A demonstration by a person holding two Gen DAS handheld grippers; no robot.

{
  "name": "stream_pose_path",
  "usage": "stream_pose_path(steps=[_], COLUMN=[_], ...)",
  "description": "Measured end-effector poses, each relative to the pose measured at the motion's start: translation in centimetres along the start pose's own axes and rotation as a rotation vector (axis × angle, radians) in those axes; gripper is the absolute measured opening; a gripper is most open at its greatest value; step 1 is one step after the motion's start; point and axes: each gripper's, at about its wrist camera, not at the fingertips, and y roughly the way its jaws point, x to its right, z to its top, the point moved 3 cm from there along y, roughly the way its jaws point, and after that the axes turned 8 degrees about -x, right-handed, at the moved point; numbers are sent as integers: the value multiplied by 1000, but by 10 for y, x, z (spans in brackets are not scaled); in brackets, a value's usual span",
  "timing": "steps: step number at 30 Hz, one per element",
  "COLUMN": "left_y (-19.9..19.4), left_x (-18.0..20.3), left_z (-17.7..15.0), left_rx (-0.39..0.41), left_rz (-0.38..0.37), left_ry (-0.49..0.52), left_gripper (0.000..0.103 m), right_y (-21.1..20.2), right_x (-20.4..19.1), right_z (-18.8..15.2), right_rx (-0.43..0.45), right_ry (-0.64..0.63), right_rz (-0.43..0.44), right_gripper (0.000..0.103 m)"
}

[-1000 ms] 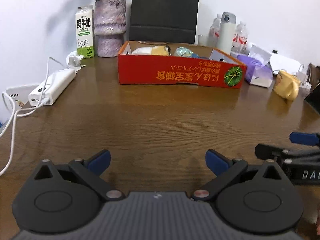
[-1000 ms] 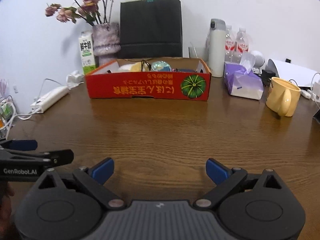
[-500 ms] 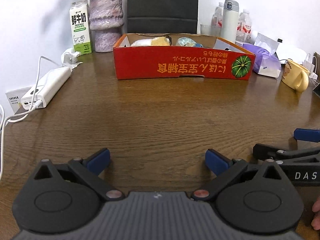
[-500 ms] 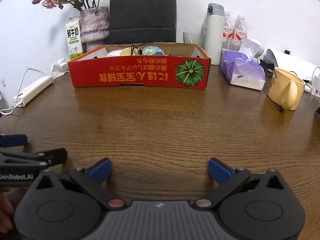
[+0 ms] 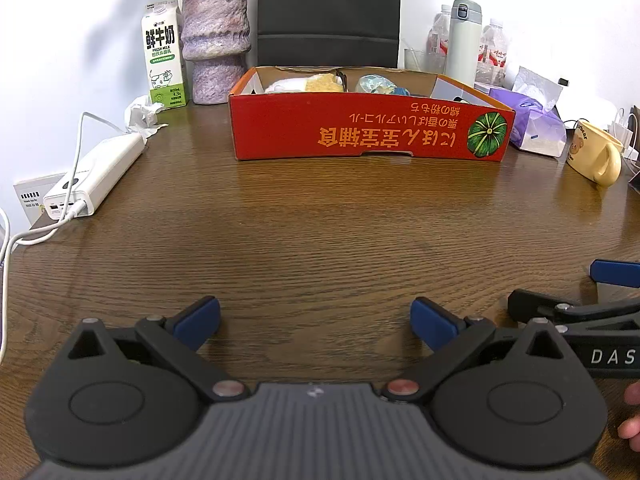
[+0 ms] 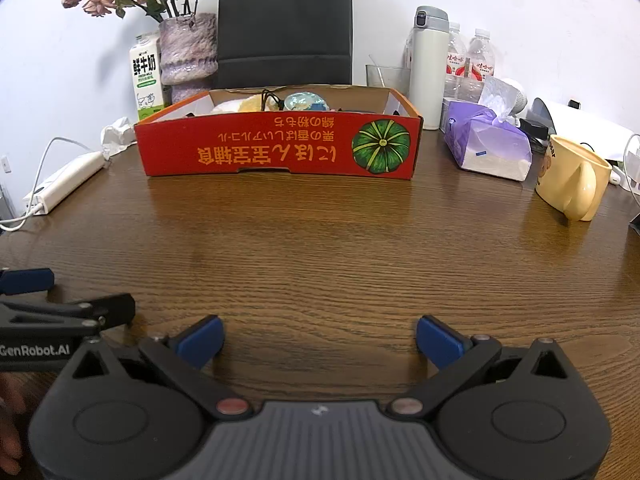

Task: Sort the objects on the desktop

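Both grippers hover low over the near edge of the desk (image 5: 320,216), side by side, and neither carries anything. The left gripper (image 5: 315,317) has its blue pads spread wide; the right gripper (image 6: 319,336) is spread just as wide.

The red box (image 6: 280,148) sits at 12 o'clock, well apart from both, with several items already inside: something pale yellow and a bluish wrapped piece show over its wall, the rest hidden. The bare wood between grippers and box holds nothing.

What is left loose seems to lie round the edges: the yellow mug (image 6: 572,178) at 2 o'clock of the right gripper, the purple tissue pack (image 6: 488,148) beside it, the crumpled paper (image 5: 142,116) at 10 o'clock of the left.

Judging from this, the step in hand is choosing the next piece. The right gripper is better placed for the mug; approach with the pads either side of its wall, not the handle, and lift clear before crossing to the box.
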Motion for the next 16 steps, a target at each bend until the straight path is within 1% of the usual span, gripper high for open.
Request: stream_pose_path(steps=[16], left_y=[-1], left_x=[-3], left_z=[0], left_rx=[0], left_rz=[21], left_ry=[-20], left_gripper=[103], right_y=[0], right_x=[-2], right_z=[1], right_rx=[0], right_ry=[15], right_rz=[-13], right_gripper=[103])
